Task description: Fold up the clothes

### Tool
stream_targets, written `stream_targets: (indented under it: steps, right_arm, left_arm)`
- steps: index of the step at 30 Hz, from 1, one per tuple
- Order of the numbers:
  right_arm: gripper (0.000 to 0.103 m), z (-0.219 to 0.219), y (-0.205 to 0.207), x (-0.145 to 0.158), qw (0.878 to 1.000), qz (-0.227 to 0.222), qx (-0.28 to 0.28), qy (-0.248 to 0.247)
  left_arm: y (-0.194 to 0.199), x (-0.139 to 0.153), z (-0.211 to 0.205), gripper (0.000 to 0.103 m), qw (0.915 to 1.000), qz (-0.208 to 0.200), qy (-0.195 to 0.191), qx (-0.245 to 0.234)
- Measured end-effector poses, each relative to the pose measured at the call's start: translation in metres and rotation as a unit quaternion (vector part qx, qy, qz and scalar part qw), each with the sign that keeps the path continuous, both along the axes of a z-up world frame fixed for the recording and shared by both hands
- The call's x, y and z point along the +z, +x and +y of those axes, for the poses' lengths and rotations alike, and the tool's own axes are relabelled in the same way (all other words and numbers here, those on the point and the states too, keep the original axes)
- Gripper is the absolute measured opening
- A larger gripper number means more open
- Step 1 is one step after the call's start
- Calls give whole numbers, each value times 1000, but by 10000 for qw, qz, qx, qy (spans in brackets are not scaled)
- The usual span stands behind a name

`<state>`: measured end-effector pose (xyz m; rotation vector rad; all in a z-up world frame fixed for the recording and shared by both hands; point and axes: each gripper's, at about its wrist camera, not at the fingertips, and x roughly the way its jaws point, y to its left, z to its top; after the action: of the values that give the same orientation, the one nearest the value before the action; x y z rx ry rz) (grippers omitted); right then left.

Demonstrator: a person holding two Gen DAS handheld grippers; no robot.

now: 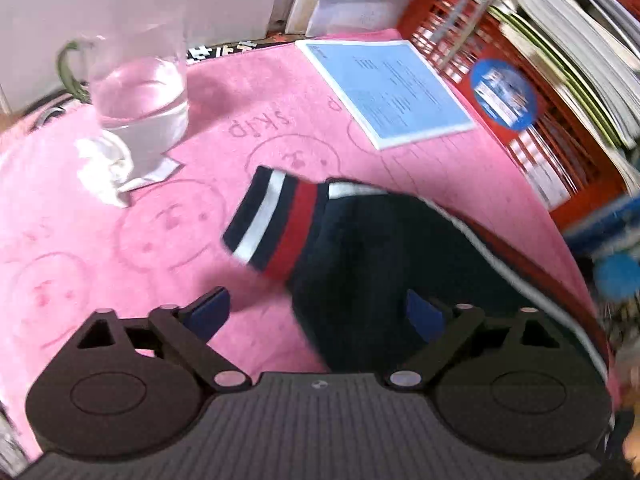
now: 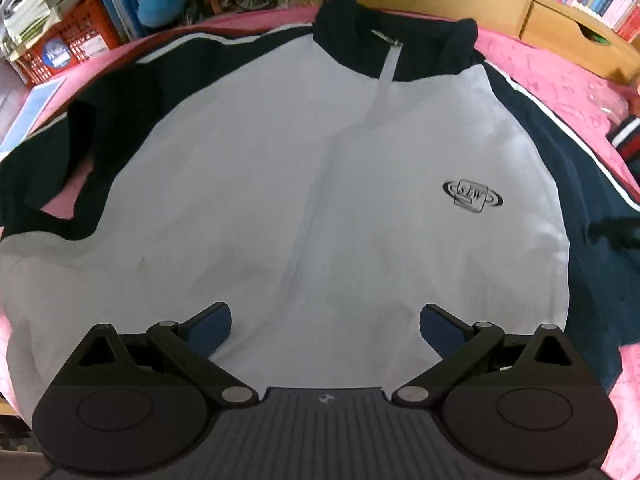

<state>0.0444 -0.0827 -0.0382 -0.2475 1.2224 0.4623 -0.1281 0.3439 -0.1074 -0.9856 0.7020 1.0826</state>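
jacket (image 2: 280, 184) lies spread flat under the wide-apart right gripper (image 2: 326, 322).

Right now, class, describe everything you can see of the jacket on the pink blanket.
The jacket lies flat, front up, on the pink blanket. Its body is light grey, with a dark navy collar and sleeves, a small oval chest logo and a closed zip. White piping runs along the sleeves; one striped cuff shows navy, white and red. Neither tongs touches it.
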Motion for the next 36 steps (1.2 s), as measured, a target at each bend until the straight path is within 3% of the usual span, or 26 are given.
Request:
stream_targets:
  steps: [1,2,4,5,7,9,13,16,18,19,21,22,23,25,29,33,36]
  right_arm:
    - [102,0,-2,1,10000,-10,-26,-5]
    - [102,6,-2,4,10000,-24,-52,-2]
    - [102,4,-8,10,9999,-91,-45,-19]
    - [102,6,-8,11,9999,-129,-27,-46]
    - [102,8,-10,12,9998,-184,7,-110]
    - [102,10,-12,13,9996,-211,-10,-169]
    - [101,15,-13,16,9992,-300,-88,-237]
    - [101,22,-14,19,9988,-431,-72,-233]
    - [101,26,-15,21,9985,-492,-72,-209]
    - [101,28,-17,23,9985,-513,-69,-184]
    - [101,30,-19,26,9983,-555,-65,-141]
    - [101,28,-22,29,9982,-571,-64,-143]
    - [101,26,-24,32,9981,-587,-63,-146]
    - [102,21,-29,38,9979,-620,-62,-152]
    - [102,-12,-40,52,9963,-708,-366,-320]
    - [102,-54,-60,64,9937,-737,-635,-552]
    - [102,-77,-82,62,9920,-699,-648,-827]
  left_arm:
    - [2,1,3,74,9998,73,159,32]
    - [6,2,7,49,9995,172,276,54]
    - [17,3,16,32,9987,390,324,34]
    - [19,7,21,26,9989,310,357,-4]
    - [22,23,31,22,9983,118,557,-114]
    - [27,53,42,21,9943,-9,1024,-286]
    - [38,131,68,19,9729,-423,2188,-624]
    - [62,162,89,19,9531,-182,2856,-986]
    - [86,155,101,21,9469,355,2928,-1283]
    - [96,149,106,24,9448,623,2886,-1420]
    - [110,124,110,28,9490,1147,2434,-1640]
    - [114,112,110,38,9495,1348,2236,-1741]
    - [112,102,104,47,9498,1403,2118,-1827]
    - [107,83,90,55,9497,1489,1895,-1999]
    - [83,69,41,64,9410,1434,1742,-2523]
    - [54,64,-20,70,9190,1215,1652,-3367]
    - [31,64,-65,70,8928,836,1302,-4231]
